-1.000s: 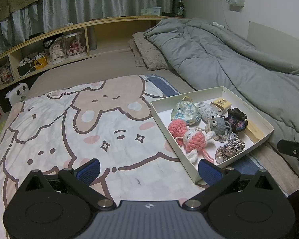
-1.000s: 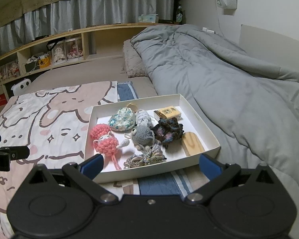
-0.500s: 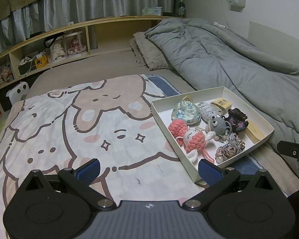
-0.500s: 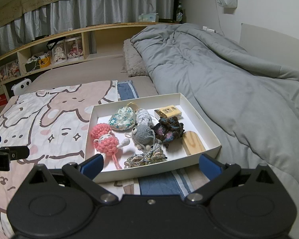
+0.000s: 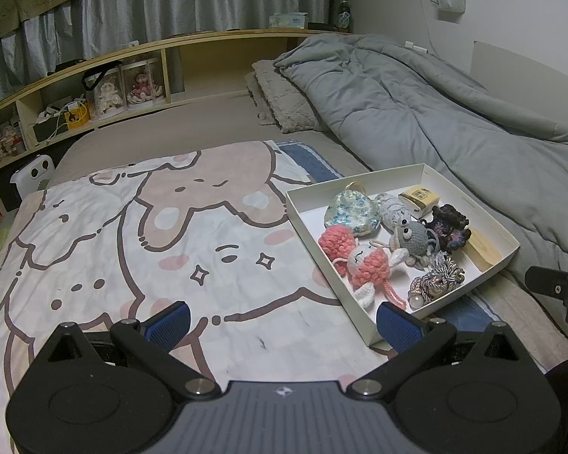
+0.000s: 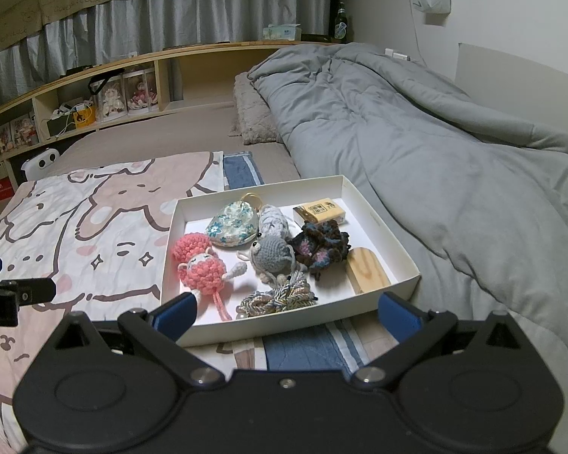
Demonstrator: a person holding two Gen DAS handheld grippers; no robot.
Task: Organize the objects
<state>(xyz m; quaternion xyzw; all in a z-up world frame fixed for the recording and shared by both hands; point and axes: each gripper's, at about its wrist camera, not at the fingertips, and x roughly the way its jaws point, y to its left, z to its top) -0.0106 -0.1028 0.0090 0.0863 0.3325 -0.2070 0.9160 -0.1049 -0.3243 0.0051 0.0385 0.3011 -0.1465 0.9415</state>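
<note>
A shallow white box [image 6: 378, 223] [image 5: 363, 317] lies on the bed and holds several small things: a pink crochet doll [image 6: 202, 268] [image 5: 367, 265], a grey crochet creature [image 6: 270, 257] [image 5: 412, 236], a floral pouch [image 6: 233, 219] [image 5: 352, 212], a dark crochet piece [image 6: 322, 247], a braided cord bundle [image 6: 280, 297] [image 5: 435, 282], a small yellow packet [image 6: 320, 210] and a wooden block [image 6: 367, 270]. My right gripper [image 6: 286, 316] is open just in front of the box's near wall. My left gripper [image 5: 284, 321] is open over the cartoon blanket, left of the box.
The cartoon-print blanket [image 5: 132, 234] covers the left of the bed. A bunched grey duvet [image 6: 435, 132] lies along the right, by the wall. A wooden shelf headboard [image 5: 132, 75] with boxed dolls runs across the back. A white device [image 5: 32, 176] sits at the far left.
Both views have shifted very slightly; the box and its contents have not moved, and both grippers stay open.
</note>
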